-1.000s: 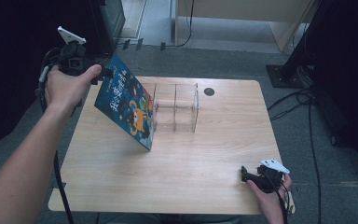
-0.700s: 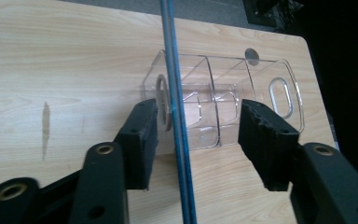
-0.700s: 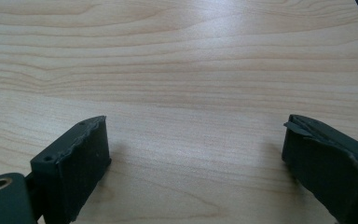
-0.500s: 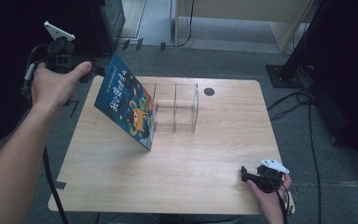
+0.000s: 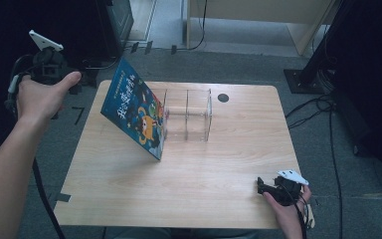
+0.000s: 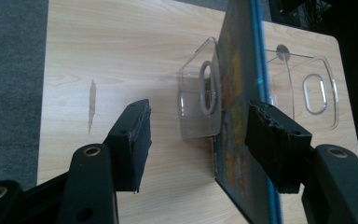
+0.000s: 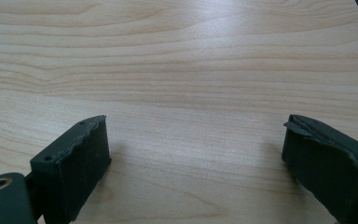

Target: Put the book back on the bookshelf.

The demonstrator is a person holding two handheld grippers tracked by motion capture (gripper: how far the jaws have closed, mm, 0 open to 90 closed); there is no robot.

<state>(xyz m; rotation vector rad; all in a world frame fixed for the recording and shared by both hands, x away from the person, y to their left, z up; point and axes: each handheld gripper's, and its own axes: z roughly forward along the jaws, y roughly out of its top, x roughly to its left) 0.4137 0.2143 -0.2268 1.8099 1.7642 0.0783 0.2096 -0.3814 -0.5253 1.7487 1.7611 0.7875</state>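
Book (image 5: 137, 112) leaning on clear rack (image 5: 189, 115), left hand-held gripper (image 6: 200, 135) spread – empty, right hand-held gripper (image 7: 196, 158) apart, seemingly resting on table (image 5: 179, 184).

Even, moderately bright light on the table (image 5: 179, 184); surroundings at both sides of the high view fall into near-black. Soft glare on the wood in the right gripper view, faint shadows beneath its jaws. Near jaws slightly blurred.

Pale wood-grain table (image 5: 189, 189), clear glossy plastic rack (image 5: 199, 112), glossy paper book (image 5: 137, 112), matt black jaws.
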